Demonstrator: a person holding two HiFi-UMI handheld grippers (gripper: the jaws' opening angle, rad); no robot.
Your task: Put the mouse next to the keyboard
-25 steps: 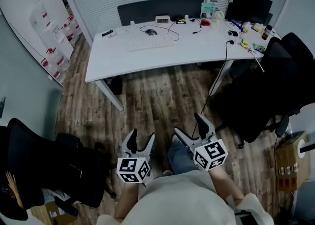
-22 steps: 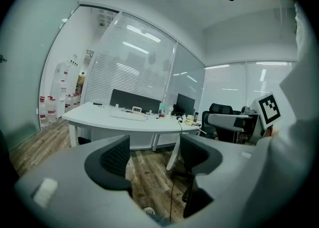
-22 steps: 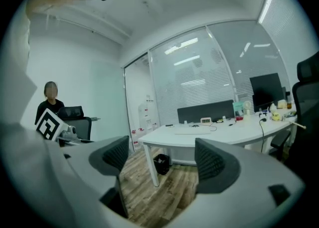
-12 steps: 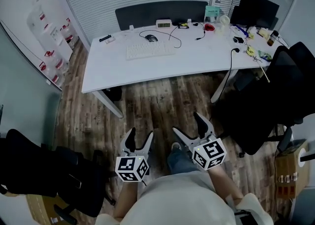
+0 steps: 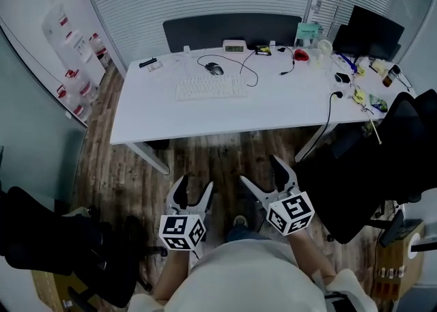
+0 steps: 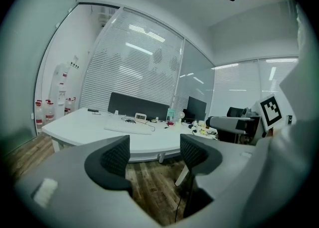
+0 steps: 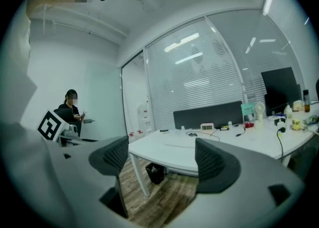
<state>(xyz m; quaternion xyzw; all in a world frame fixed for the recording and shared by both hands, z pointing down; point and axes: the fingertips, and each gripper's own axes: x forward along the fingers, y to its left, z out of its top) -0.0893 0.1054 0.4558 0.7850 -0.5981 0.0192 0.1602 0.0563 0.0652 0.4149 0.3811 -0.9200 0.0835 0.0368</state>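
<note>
Both grippers empty, well apart from the tabletop

Head view: the left gripper (image 5: 195,191) and right gripper (image 5: 263,177) sit low in the frame over the wood floor (image 5: 205,160). The mouse (image 5: 216,69) lies at upper centre on the white tabletop (image 5: 273,106), just above the keyboard (image 5: 210,87). Left gripper view: jaws wide apart, holding nothing. Right gripper view: jaws likewise spread and empty.

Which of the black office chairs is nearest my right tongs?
The black office chair at the white desk's right end, just beside the right tongs; the other black chair stands at far left, beyond the left tongs.
</note>
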